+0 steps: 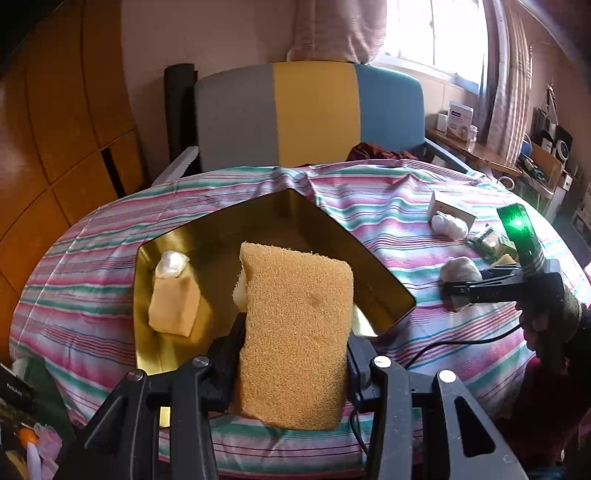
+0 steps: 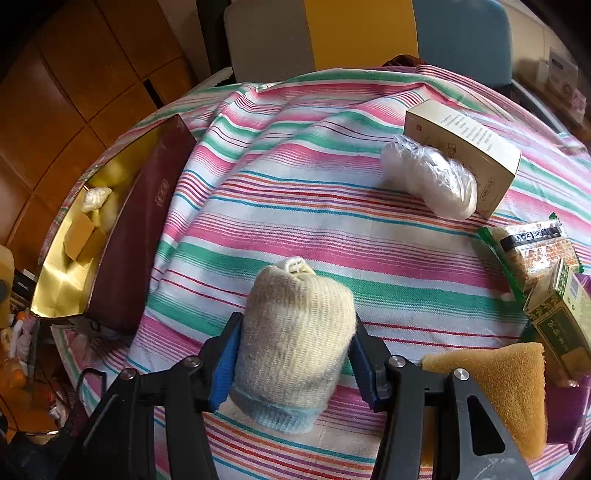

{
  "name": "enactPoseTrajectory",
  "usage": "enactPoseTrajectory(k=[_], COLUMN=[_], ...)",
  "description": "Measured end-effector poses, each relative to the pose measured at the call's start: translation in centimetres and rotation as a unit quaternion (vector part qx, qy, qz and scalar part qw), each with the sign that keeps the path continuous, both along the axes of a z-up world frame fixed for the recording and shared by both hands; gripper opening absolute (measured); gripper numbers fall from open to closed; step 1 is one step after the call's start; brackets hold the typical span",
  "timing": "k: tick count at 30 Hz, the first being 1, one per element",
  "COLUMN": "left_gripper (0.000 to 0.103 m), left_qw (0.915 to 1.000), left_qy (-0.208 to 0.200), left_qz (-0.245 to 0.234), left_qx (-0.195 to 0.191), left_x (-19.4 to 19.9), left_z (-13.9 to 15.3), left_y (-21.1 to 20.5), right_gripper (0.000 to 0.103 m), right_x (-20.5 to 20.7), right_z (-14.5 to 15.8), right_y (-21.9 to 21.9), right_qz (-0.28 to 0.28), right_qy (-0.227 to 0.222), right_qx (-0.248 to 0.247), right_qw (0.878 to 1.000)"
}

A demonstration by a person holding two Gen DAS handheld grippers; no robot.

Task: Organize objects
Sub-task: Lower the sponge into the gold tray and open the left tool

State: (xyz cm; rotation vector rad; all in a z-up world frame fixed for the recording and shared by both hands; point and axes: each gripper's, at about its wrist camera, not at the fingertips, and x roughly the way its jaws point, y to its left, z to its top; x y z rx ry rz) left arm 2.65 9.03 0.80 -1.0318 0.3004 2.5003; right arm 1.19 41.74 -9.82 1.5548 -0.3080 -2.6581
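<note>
Box (image 1: pixel 177 236): I see it open at far left on the striped cloth (image 1: pixel 388 221), gold inside, a small wrapped block (image 1: pixel 173 299) within.
Left gripper (image 1: pixel 291 354): my jaws clamp the tan sponge (image 1: pixel 295 343) above the box.
Right gripper (image 2: pixel 291 354): my jaws grip the rolled sock (image 2: pixel 295 332) on the cloth, right of the box.

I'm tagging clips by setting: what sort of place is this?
Likely a lived-in home room: a table under a striped cloth, a colour-block chair by a curtained window, wooden cabinet doors.
</note>
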Motion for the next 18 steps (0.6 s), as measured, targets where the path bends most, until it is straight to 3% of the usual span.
enactPoseTrajectory(k=[11, 18], left_gripper=[0.045, 0.045], left_qw=[0.9990, 0.9921], left_qy=[-0.021, -0.074], left_qz=[0.038, 0.101], left_qx=[0.007, 0.008], left_x=[-2.6, -6.9], left_z=[-1.8, -5.0], left_y=[-2.9, -5.5], right_gripper=[0.055, 0.055], right_x=[-0.4, -0.2], right_z=[0.0, 0.1], right_y=[-0.9, -1.1], right_qz=[-0.009, -0.014], right_qy=[-0.014, -0.016], right_qx=[0.037, 0.041], right_qw=[0.999, 0.999])
